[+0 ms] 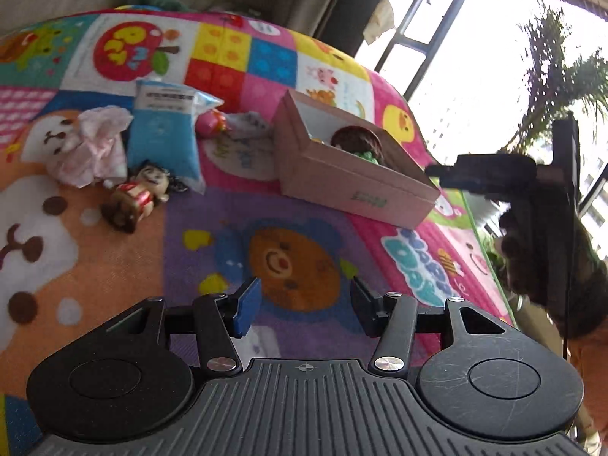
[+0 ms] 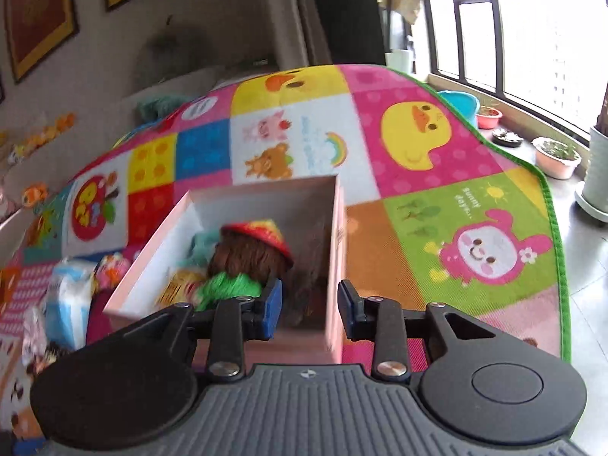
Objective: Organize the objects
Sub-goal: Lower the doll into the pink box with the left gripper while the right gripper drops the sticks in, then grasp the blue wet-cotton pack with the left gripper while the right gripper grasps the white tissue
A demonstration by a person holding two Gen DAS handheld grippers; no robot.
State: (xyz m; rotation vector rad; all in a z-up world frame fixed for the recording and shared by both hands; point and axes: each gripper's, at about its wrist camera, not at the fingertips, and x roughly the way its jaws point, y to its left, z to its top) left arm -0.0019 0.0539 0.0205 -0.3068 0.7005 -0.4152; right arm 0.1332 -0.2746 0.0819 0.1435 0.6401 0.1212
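Note:
An open pink cardboard box [image 1: 342, 182] lies on the colourful play mat [image 1: 304, 266]. Inside it is a doll [image 2: 250, 254] with brown hair, a red and yellow hat and green clothes. My right gripper [image 2: 309, 309] hangs open over the near right corner of the box [image 2: 152, 266]; the box's right wall runs between its fingers, untouched. My left gripper [image 1: 304, 307] is open over the bear print, with nothing between its fingers. Left of the box lie a small striped doll [image 1: 136, 193], a blue packet [image 1: 163, 136], crumpled tissue [image 1: 95, 148] and a pink toy [image 1: 212, 121].
The mat's green edge [image 2: 551, 228] ends on a tiled floor by a large window. Potted plants [image 2: 556, 155] and a blue tub [image 2: 459, 102] stand along the window. A grey sofa [image 2: 212, 49] and framed pictures are behind the mat.

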